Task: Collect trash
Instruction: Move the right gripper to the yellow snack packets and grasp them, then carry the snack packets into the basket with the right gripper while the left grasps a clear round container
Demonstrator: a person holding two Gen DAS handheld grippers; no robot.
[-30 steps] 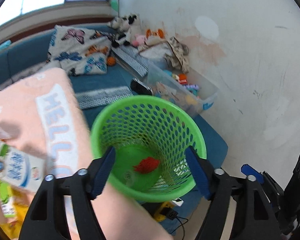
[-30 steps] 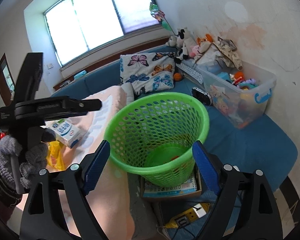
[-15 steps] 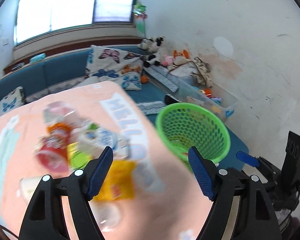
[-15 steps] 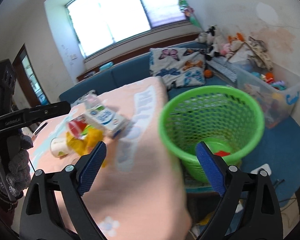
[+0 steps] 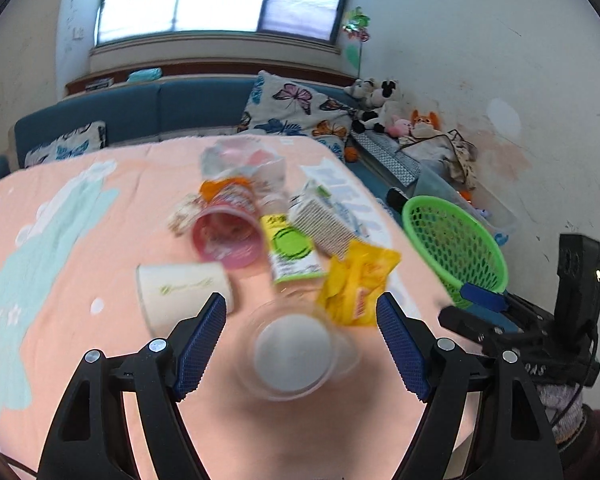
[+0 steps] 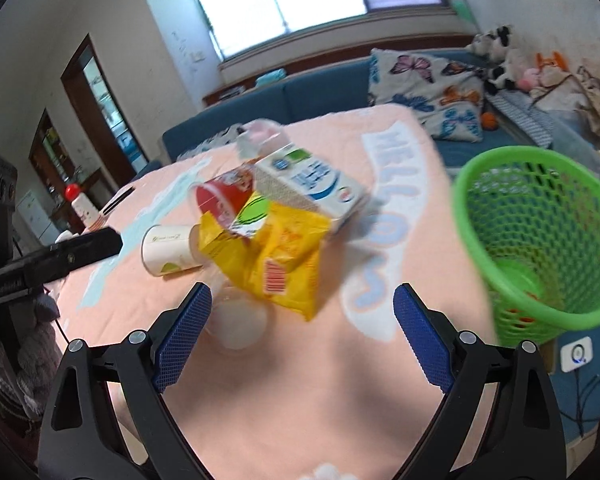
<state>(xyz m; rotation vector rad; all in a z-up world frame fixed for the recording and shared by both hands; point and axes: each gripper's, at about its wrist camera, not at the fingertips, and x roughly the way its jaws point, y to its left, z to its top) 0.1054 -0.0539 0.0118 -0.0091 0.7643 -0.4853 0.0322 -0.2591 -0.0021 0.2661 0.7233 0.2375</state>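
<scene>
We're reaching for trash | left tongs (image 5: 300,322) wide, framing near cup (image 5: 294,354) | right tongs (image 6: 302,312) wide, empty | next: closing on cup, carrying right to basket (image 6: 540,240)

Peach tablecloth (image 5: 100,240) bears a clustered paper cup (image 5: 182,294), red cup (image 5: 228,236), milk carton (image 6: 312,188), yellow wrapper (image 5: 356,284)

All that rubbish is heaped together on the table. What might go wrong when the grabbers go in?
1. The clear cup between the open left gripper fingers looks thin and may crush or slip.
2. The yellow wrapper leans on the carton, so pulling one could shift the pile.
3. The bin stands off the table edge, so a loose drop might miss.
</scene>
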